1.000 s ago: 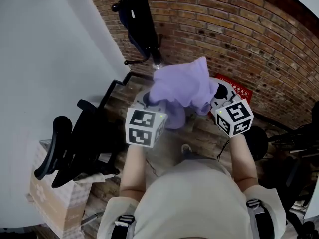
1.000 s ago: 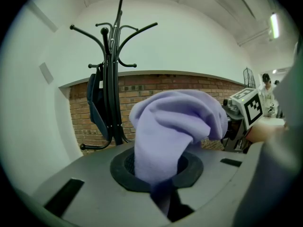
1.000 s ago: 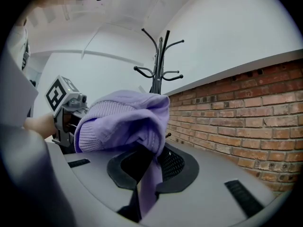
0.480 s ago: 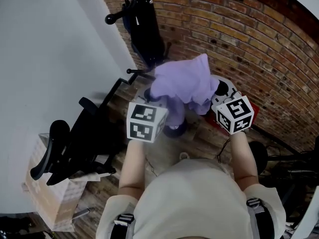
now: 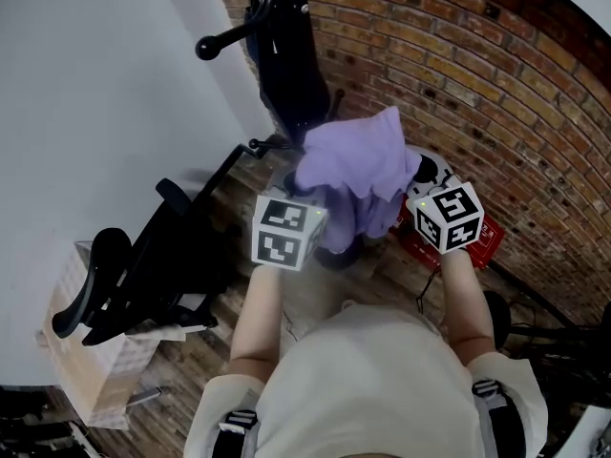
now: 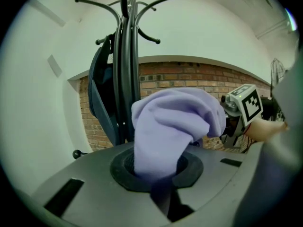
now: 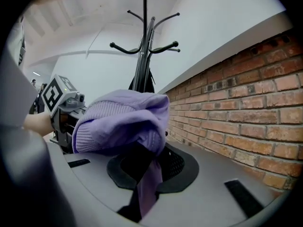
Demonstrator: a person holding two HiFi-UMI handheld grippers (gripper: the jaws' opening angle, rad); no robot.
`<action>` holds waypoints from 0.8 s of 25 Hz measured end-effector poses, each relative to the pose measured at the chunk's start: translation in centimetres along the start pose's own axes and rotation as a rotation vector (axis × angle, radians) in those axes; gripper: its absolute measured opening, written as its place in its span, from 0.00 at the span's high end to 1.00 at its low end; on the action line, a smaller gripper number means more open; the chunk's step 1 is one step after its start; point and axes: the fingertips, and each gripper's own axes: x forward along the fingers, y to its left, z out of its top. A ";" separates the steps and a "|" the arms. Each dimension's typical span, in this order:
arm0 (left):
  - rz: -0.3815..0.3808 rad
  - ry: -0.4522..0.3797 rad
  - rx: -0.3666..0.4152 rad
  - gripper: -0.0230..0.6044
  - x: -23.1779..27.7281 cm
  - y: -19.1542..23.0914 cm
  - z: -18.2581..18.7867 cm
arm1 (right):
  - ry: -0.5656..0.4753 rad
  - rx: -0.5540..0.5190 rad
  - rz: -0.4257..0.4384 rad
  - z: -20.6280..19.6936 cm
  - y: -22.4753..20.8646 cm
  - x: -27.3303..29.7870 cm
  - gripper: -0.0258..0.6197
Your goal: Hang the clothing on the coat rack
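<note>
A lilac knitted garment (image 5: 358, 165) is held up between both grippers, bunched in a heap. My left gripper (image 5: 298, 191) is shut on one part of the garment (image 6: 165, 126), the cloth pinched between its jaws. My right gripper (image 5: 417, 181) is shut on another part of the garment (image 7: 128, 122), a ribbed hem hanging to the left. The black coat rack (image 5: 286, 55) stands just beyond the garment against the white wall; its curved hooks (image 6: 125, 4) rise above in the left gripper view. A dark bag (image 6: 102, 93) hangs on the rack. The coat rack (image 7: 144, 46) also shows in the right gripper view.
A brick wall (image 5: 496, 103) runs along the right. A black office chair (image 5: 143, 275) and a cardboard box (image 5: 91, 370) stand at the left. A red crate (image 5: 487, 241) lies on the wooden floor by the right gripper. The rack's round base (image 5: 334, 251) sits below the garment.
The person has stepped closer to the coat rack. Both grippers, holding the garment, have shifted slightly right and toward the rack; the red crate now shows lower and less.
</note>
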 end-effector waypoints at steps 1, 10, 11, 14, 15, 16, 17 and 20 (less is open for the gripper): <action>0.001 0.006 -0.005 0.89 0.2 0.0 -0.2 | 0.005 0.000 0.001 -0.2 -0.2 0.3 0.91; 0.027 0.051 -0.027 0.89 1.6 0.5 -1.9 | 0.051 0.032 0.032 -2.9 -0.7 2.3 0.91; 0.030 0.056 -0.028 0.89 1.7 0.5 -2.2 | 0.056 0.035 0.034 -3.2 -0.7 2.5 0.91; 0.032 0.063 -0.040 0.89 2.1 0.6 -3.1 | 0.076 0.045 0.042 -4.3 -0.7 3.2 0.91; 0.032 0.062 -0.046 0.89 2.2 0.6 -3.3 | 0.083 0.050 0.046 -4.7 -0.6 3.4 0.91; 0.032 0.060 -0.052 0.89 2.2 0.6 -3.5 | 0.090 0.055 0.050 -5.1 -0.6 3.6 0.91; 0.031 0.059 -0.056 0.89 2.3 0.5 -3.6 | 0.098 0.061 0.055 -5.6 -0.5 3.7 0.91; 0.022 0.065 -0.069 0.89 2.6 0.4 -4.4 | 0.122 0.082 0.072 -6.9 0.0 4.2 0.91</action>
